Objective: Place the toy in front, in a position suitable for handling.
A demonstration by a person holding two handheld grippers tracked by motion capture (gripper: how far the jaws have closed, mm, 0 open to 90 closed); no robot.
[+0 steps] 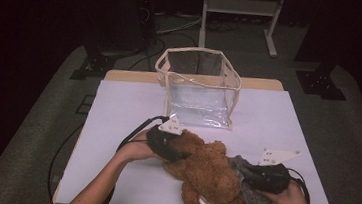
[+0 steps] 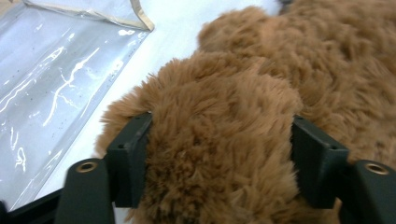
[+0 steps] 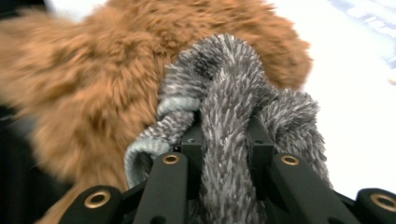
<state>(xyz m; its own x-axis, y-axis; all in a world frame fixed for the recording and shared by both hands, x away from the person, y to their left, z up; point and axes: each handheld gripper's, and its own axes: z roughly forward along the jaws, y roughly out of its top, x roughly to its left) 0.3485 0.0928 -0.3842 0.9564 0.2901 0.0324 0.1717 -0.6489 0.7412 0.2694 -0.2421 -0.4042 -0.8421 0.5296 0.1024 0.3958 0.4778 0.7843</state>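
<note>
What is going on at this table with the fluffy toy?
A person holds a gripper in each hand. The left gripper is clamped on part of a brown plush bear; the right gripper pinches grey fuzzy fabric beside the bear. A clear plastic bag stands open behind them on the white table.

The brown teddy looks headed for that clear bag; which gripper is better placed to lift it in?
Probably the left gripper: its jaws clamp the teddy beside the clear bag. The right gripper pinches grey fuzzy fabric, farther away.
</note>
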